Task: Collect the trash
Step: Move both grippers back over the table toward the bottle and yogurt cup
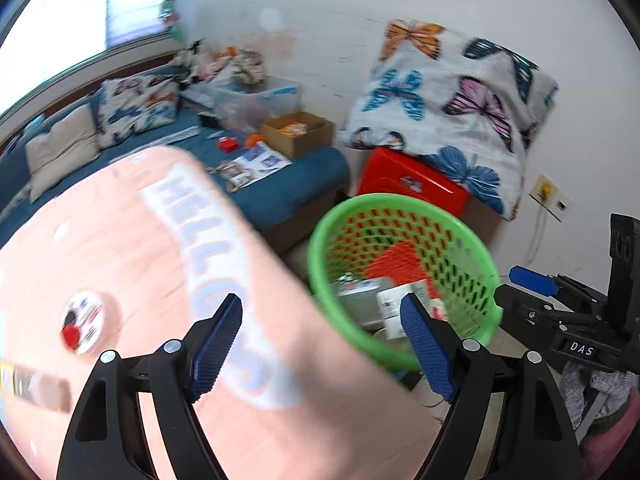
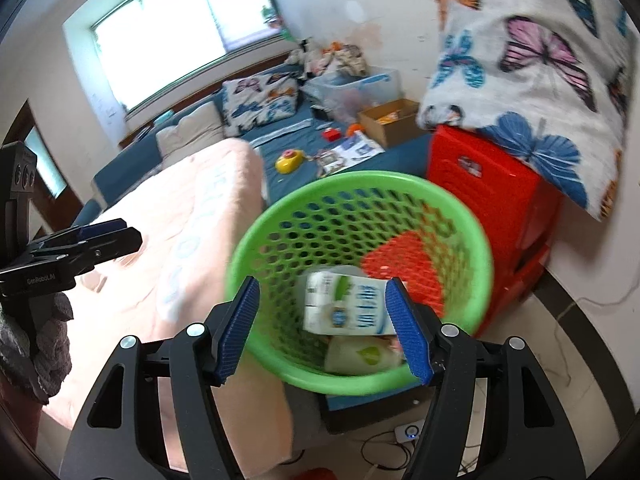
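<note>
Both grippers, left [image 1: 326,350] and right [image 2: 324,322], hover over the green basket [image 2: 472,240] with fingers spread wide, gripping nothing; white cartons [image 2: 344,304] lie inside it

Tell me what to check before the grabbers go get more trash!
1. Left gripper open with nothing in it: ok.
2. Right gripper open, nothing pinched: ok.
3. Milk carton inside the green basket: ok.
4. Basket upright: ok.
5. More trash within reach, like the round lid on the pink blanket: ok.
6. Whether the lid really is trash: cannot tell.
</note>
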The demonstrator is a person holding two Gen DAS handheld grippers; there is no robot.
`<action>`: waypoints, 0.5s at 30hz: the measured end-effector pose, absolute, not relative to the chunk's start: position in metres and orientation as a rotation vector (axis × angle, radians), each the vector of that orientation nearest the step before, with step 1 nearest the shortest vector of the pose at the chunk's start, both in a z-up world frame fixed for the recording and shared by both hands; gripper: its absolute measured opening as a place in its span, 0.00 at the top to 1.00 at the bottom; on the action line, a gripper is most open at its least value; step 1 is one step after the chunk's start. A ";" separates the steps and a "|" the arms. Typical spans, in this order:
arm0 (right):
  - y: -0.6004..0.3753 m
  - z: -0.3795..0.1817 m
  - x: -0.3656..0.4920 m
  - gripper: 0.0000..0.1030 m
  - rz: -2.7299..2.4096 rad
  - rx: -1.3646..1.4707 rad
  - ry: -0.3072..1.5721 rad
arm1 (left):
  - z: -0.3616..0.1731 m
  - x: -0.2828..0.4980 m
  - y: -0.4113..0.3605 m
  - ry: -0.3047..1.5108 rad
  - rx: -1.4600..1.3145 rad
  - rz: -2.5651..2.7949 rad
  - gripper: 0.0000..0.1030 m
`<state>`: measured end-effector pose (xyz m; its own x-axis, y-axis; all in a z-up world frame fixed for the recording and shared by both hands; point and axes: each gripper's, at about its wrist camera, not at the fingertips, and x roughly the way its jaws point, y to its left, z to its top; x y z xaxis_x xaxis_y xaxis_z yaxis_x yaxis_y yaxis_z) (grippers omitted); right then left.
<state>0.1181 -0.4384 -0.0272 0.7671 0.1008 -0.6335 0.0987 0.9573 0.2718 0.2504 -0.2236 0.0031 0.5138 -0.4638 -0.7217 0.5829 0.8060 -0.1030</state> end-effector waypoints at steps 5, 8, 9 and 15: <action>-0.400 -0.026 0.141 0.35 0.081 0.242 0.721 | -0.001 0.256 -0.167 0.827 0.136 -0.495 0.22; -0.377 -0.025 0.155 0.33 0.127 0.214 0.728 | -0.003 0.260 -0.133 0.838 0.107 -0.421 0.22; -0.368 -0.025 0.161 0.32 0.146 0.206 0.730 | -0.004 0.262 -0.124 0.841 0.099 -0.402 0.22; -0.331 -0.022 0.185 0.28 0.226 0.173 0.738 | -0.005 0.267 -0.056 0.854 0.035 -0.265 0.21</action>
